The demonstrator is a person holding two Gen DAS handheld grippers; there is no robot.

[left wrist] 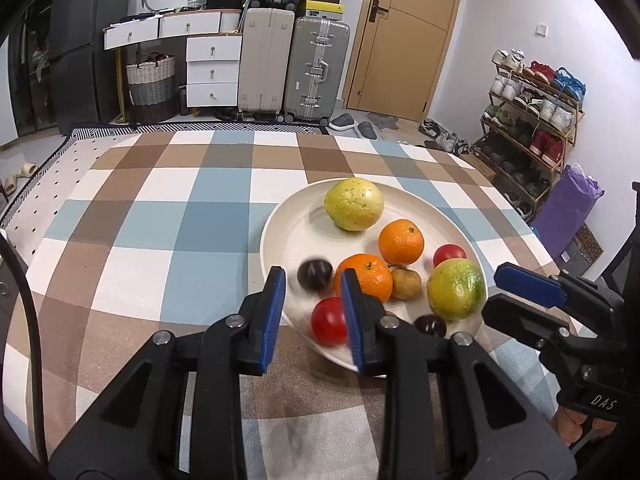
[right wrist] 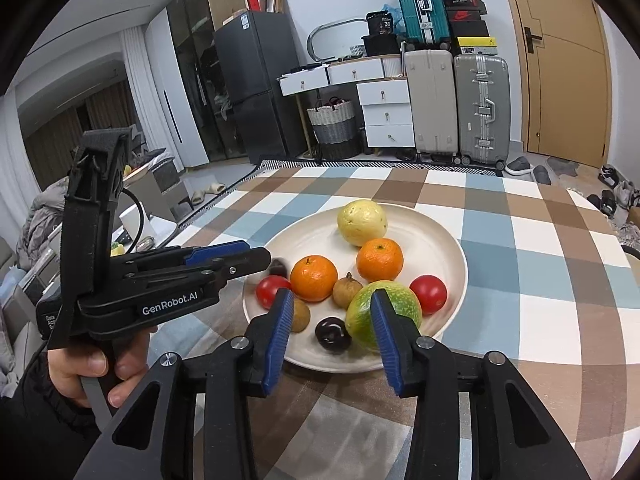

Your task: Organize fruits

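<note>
Cream-coloured, the plate (right wrist: 448, 240) on the checked tablecloth (right wrist: 520, 248) is filled with two oranges (right wrist: 314, 278), two tomatoes (right wrist: 428, 294), a yellow guava (right wrist: 362, 222), a green fruit (right wrist: 404, 304) and dark plums (right wrist: 333, 334), while the left gripper (left wrist: 312, 280) and right gripper (right wrist: 332, 300) are held parted, nothing pinched.

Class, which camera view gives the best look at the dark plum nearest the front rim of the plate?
The right wrist view: the dark plum sits whole and fairly sharp on the plate. In the left wrist view it is partly hidden behind the left tongs.
</note>
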